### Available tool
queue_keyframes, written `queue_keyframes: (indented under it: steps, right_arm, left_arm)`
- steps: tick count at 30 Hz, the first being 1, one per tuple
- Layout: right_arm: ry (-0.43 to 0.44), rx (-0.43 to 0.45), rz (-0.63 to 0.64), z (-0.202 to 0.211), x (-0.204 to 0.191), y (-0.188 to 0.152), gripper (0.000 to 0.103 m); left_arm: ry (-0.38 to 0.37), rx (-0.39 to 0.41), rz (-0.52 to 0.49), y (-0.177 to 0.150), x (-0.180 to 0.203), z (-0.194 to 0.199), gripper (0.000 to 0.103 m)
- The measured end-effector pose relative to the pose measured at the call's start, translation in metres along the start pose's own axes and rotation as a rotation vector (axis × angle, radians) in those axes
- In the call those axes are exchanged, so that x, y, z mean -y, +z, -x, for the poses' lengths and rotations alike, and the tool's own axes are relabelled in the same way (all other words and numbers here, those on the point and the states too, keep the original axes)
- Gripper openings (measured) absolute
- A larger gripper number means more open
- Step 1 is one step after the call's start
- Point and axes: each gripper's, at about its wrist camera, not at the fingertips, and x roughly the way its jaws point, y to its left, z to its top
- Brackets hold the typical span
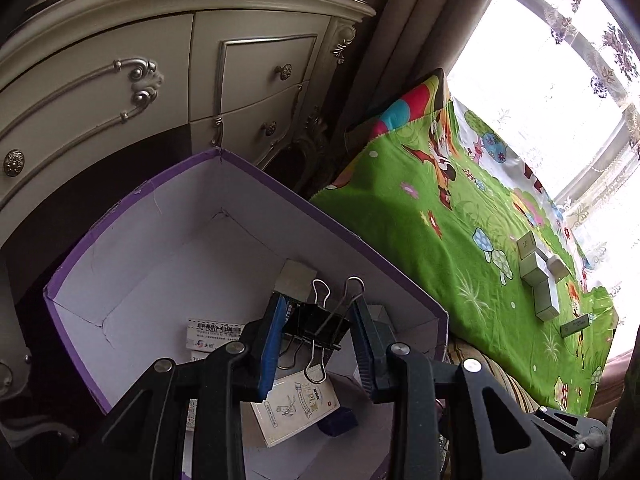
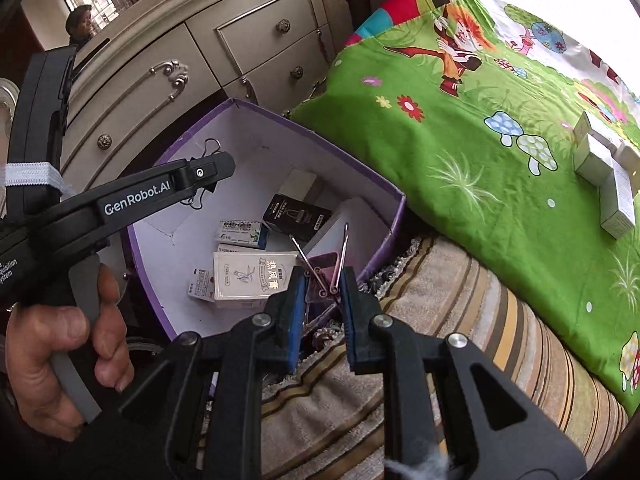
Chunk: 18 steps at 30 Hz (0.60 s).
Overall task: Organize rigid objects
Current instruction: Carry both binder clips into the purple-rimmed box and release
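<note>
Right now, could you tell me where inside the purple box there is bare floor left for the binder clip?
The purple box has bare floor at its far corner nearest the dresser. The side nearer the striped cushion is crowded with medicine boxes. The binder clip hangs above them.

Purple box [image 1: 132,216], centre-left: matt cardboard, white paper-lined inside, creased at the corners. Black binder clip [image 1: 316,326], lower centre: painted metal body, bright wire handles. Gripper pads [image 1: 272,344]: blue, ribbed, rubbery; frame matt black plastic with shiny metal rivets. Dresser [image 1: 168,72], upper left: cream glossy painted wood, silvery metal pulls. Green sheet [image 2: 460,152], right: printed smooth cloth.
</note>
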Motion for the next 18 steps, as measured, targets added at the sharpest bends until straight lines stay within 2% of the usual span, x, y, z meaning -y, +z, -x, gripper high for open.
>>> queue_keyframes:
  steps: [4, 6, 9, 11, 15, 18]
  right_arm:
    - [0.044, -0.039, 0.087, -0.011, -0.026, -0.005, 0.021]
    - [0.042, -0.055, 0.125, -0.014, -0.034, -0.008, 0.023]
    - [0.038, -0.059, 0.111, -0.015, -0.031, -0.009, 0.04]
    - [0.039, -0.05, 0.085, -0.013, -0.026, -0.009, 0.051]
    - [0.021, -0.04, 0.082, -0.007, -0.019, -0.01, 0.057]
    - [0.007, -0.009, 0.084, 0.001, -0.016, -0.011, 0.066]
  left_arm:
    - [0.015, -0.015, 0.029, -0.001, -0.011, -0.004, 0.035]
    - [0.036, -0.023, 0.045, -0.001, -0.017, -0.005, 0.049]
    - [0.072, -0.019, 0.055, -0.002, -0.021, -0.005, 0.064]
    - [0.074, -0.02, 0.046, -0.003, -0.02, -0.005, 0.066]
    - [0.08, -0.027, 0.006, -0.004, -0.009, -0.008, 0.067]
    - [0.086, -0.022, -0.04, -0.005, 0.003, -0.007, 0.068]
